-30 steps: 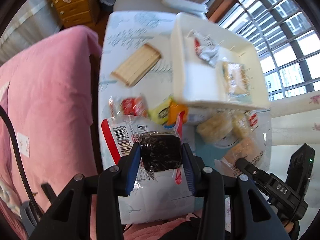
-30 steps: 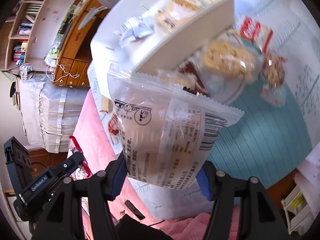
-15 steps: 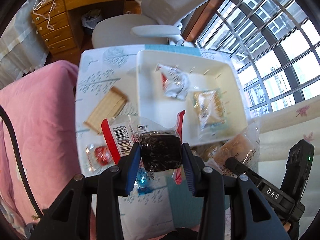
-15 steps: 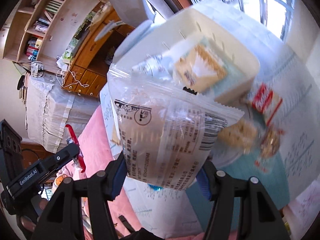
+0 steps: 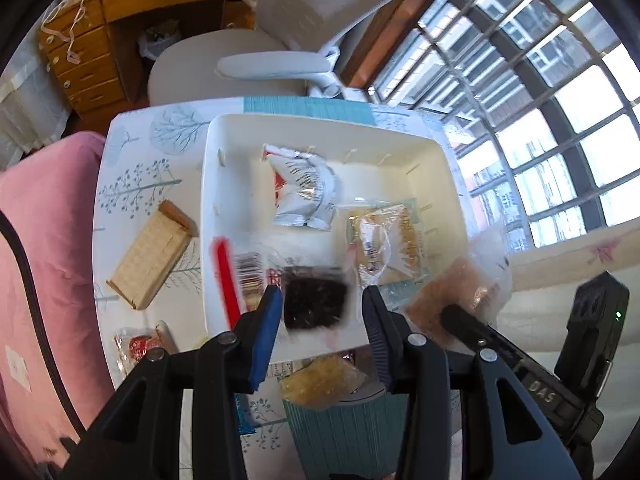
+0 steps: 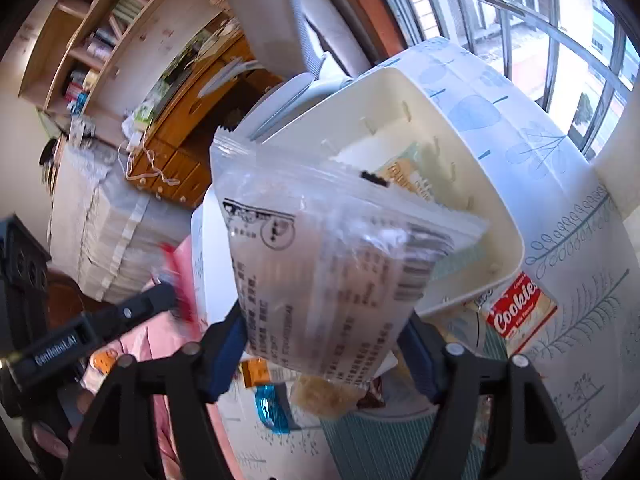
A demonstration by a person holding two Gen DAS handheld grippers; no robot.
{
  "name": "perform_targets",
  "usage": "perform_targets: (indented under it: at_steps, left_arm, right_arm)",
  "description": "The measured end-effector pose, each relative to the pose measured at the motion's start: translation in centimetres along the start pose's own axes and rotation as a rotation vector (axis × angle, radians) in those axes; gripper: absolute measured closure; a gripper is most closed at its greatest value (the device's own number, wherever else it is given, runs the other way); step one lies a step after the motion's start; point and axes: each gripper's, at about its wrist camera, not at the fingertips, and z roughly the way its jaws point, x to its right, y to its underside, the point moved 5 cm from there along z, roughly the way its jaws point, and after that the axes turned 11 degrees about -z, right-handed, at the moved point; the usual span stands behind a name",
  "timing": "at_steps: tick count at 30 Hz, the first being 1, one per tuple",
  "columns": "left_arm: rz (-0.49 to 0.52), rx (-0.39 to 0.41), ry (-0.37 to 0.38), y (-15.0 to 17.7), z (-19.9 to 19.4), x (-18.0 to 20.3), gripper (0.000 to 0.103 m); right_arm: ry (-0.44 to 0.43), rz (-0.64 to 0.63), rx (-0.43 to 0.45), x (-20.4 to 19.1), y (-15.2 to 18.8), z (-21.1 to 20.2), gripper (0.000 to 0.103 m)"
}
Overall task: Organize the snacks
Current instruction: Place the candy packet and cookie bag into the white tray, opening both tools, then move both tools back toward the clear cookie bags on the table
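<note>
A white bin [image 5: 224, 184] stands on the patterned table and holds a silver packet [image 5: 304, 196] and a clear cracker packet [image 5: 388, 240]. My left gripper [image 5: 320, 312] is open above the bin's near side; the dark brownie packet [image 5: 314, 298] is blurred between its fingers, free of them. My right gripper [image 6: 324, 344] is shut on a clear bread packet [image 6: 328, 256] with black print, held over the bin's near corner [image 6: 508, 248]; it also shows in the left wrist view [image 5: 452, 292].
A wafer biscuit pack [image 5: 150, 260], a red candy packet [image 5: 138, 348] and a yellowish snack [image 5: 320, 376] lie on the table around the bin. A red Cookies packet [image 6: 520, 308] lies by the bin. A grey chair [image 5: 248, 60] stands behind the table, pink bedding [image 5: 44, 240] on the left.
Both grippers have moved forward over the bin. My left gripper has opened and let go of the dark brownie packet, which drops into the bin. The right gripper still holds its packet.
</note>
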Motion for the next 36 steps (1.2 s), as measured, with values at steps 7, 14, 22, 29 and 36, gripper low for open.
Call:
perform_targets:
  at_steps: [7,14,22,29,36]
  left_arm:
    - [-0.014,-0.002,-0.019,0.3,0.4,-0.2,0.058]
    - [-0.002,0.000,-0.002,2.0,-1.4,-1.2,0.055]
    - [0.056,0.007,0.042,5.7,-4.9,-2.5,0.051]
    - [0.120,0.006,0.077,9.5,-7.3,-4.2,0.046]
    - [0.178,-0.017,0.101,13.1,-8.3,-5.2,0.045]
  right_arm:
    - [-0.003,0.029,0.019,1.2,-0.6,-0.2,0.020]
    - [0.009,0.041,0.038,0.8,0.4,-1.6,0.020]
    - [0.037,0.044,0.082,-0.1,3.5,-4.6,0.020]
    - [0.059,0.104,0.132,-0.3,8.7,-7.2,0.020]
    - [0.070,0.153,0.159,-0.5,13.3,-8.6,0.020]
